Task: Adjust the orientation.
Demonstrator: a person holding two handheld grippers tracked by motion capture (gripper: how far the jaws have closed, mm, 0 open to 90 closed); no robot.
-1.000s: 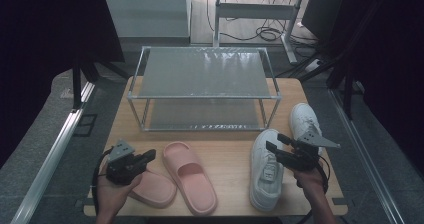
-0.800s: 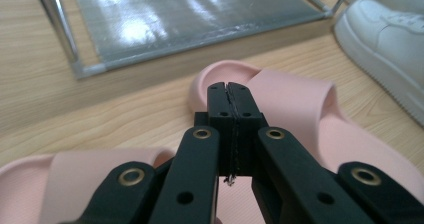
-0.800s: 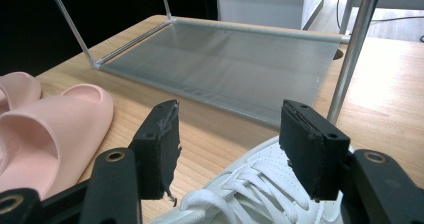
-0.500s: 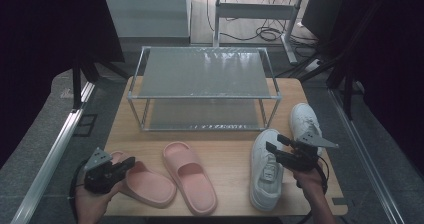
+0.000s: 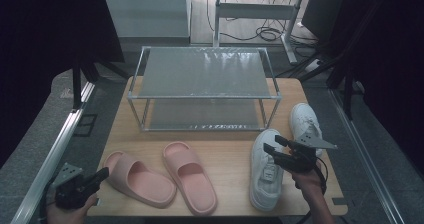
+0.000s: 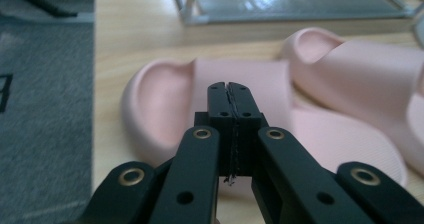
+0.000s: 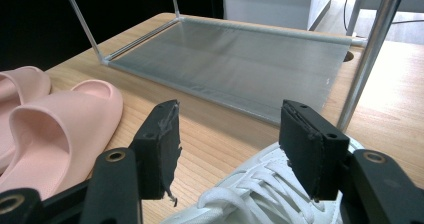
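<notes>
High view: two pink slides and two white sneakers on wooden table (image 5: 225, 144), in front of two-tier metal rack (image 5: 202, 84).

Left pink slide (image 5: 139, 178): long axis diagonal, rounded toe toward table's front centre, open heel toward left edge. Right pink slide (image 5: 190, 176): roughly parallel, just beside the first, apart from it.

Near white sneaker (image 5: 265, 169): long axis running front to back, tilted slightly; laces up. Far white sneaker (image 5: 306, 126): just beyond and to the right, near right edge.

Left gripper (image 5: 97, 176) at front-left corner, pointing at left pink slide, tips just short of it. Left gripper view: jaws pressed flat together, nothing between; left pink slide (image 6: 175, 104) directly ahead, lying across the view, right pink slide (image 6: 360, 74) beyond to the right. Matte, smooth, broad strap band.

Right gripper (image 5: 272, 146) over near white sneaker, jaws spread wide, nothing gripped. Right gripper view: laced upper of near white sneaker (image 7: 260, 194) low between the pads (image 7: 312, 146); contact not determinable. Rack lower shelf (image 7: 235, 59) ahead.
</notes>
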